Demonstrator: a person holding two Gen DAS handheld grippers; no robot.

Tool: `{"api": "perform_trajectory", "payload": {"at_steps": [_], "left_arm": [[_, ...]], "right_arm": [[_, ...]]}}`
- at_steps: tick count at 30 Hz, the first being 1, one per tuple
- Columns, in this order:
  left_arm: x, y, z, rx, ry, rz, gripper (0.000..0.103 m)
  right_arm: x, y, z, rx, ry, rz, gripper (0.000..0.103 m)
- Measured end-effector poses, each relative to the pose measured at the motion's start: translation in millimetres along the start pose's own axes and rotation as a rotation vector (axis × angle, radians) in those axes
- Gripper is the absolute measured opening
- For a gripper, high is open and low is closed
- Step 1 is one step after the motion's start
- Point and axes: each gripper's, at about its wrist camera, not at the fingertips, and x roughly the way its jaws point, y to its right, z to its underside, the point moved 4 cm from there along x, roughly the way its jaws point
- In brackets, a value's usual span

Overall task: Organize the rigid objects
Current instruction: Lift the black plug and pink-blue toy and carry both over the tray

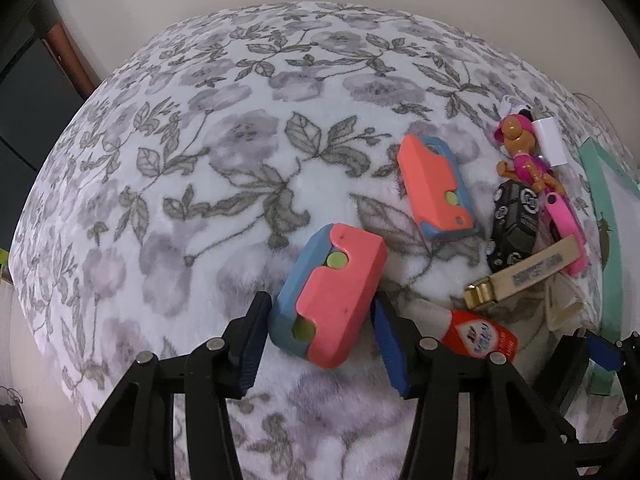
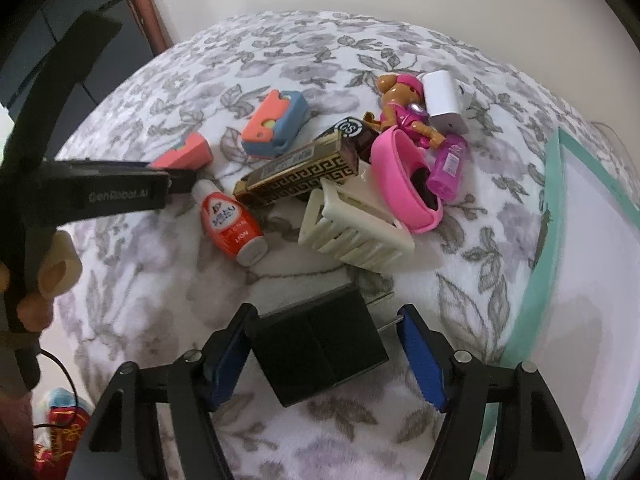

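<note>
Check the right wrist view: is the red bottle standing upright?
No: the red bottle lies on its side on the floral blanket, its grey cap pointing toward the camera.

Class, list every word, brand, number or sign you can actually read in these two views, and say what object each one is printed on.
"GenRobot.AI": side of the left gripper, right wrist view.
"LION": red and white bottle, near its cap; its larger characters are too blurred to read.
"CS"-like round logo: black box, uncertain.
Print on the gold box: too blurred to read.
Label on the pink bottle: too small to read.
</note>
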Motion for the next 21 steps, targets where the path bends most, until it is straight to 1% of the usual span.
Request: {"api": "perform_trajectory", "payload": {"at_steps": [4,7,8,9,10,11,16,18,21], "left_arm": [[-21.2,4.5,0.4,-0.002,0.017,0.016,0.045],[-37.6,11.6,-0.6,0.005,0.030,0.022,0.043],[-42.8,14.2,-1.1,0.008,0.035,0.026,0.041],[-48.8,16.7,-1.5,0.010,0.041,0.028,0.037],[-54.8,20.4,-2.7,0.012,0.049,0.034,0.027],[-59.1,22.3,-3.2,0.013,0.053,0.040,0.024],[-75.6,35.5,-5.3,0.030,0.066,0.063,0.024],[-72.4,36.8,-5.4,0.033,0.063,0.052,0.024],[-56.9,32.6,-4.6,0.012,0.031,0.039,0.024]], "right_arm": [[-21.7,4.1,-2.1,0.033,0.039,-0.019,0.074],[-39.0,8.4,-3.6,0.056,0.072,-0.023,0.074],[-46.3,11.0,-3.6,0.069,0.085,-0.028,0.074],[-51.7,13.8,-3.0,0.079,0.095,-0.030,0.074],[-57.2,16.4,-2.4,0.090,0.104,-0.031,0.074],[-63.0,20.0,-2.9,0.101,0.114,-0.031,0.074],[-84.7,37.0,3.2,0.140,0.138,-0.015,0.074],[-89.0,42.4,7.9,0.150,0.142,-0.012,0.074],[-90.2,49.8,13.9,0.170,0.140,-0.016,0.074]]}}
